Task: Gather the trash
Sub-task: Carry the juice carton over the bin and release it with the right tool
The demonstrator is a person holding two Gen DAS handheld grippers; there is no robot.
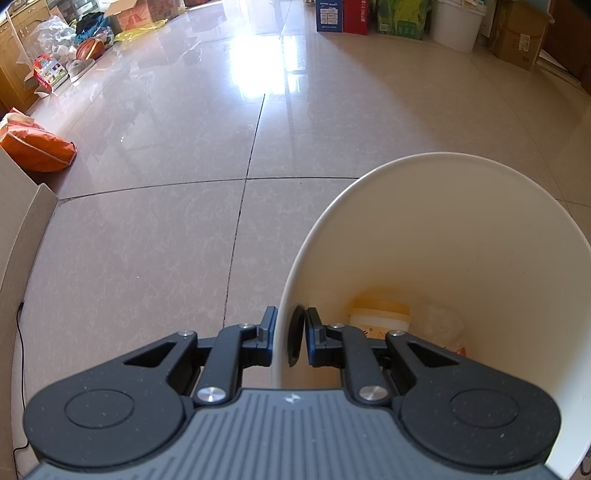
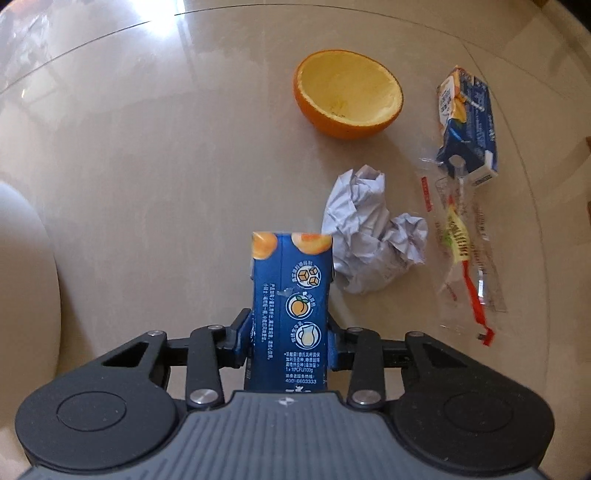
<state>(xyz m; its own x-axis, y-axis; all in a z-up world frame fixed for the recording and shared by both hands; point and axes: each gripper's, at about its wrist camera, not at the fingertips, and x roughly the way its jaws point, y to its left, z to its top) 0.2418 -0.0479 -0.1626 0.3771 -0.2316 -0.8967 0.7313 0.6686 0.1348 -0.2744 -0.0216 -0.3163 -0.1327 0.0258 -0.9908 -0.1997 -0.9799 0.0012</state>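
My left gripper [image 1: 290,332] is shut on the wall of a white bin [image 1: 461,229], one finger outside and one inside the rim. A yellow-lidded cup [image 1: 380,317] and a crumpled bag [image 1: 443,325] lie in the bin. My right gripper [image 2: 290,332] points down at the floor, shut on a blue drink carton [image 2: 291,280] that stands upright between its pads. On the tiles beyond lie crumpled white paper [image 2: 365,236], half an orange peel [image 2: 347,99], a second flattened blue carton [image 2: 467,125] and a clear plastic wrapper [image 2: 465,254].
The bin's white side [image 2: 26,288] shows at the left of the right wrist view. A cardboard box [image 1: 22,236], an orange bag [image 1: 37,144] and a black cable [image 1: 20,332] lie left of the bin. Boxes and a white bucket [image 1: 458,22] line the far wall.
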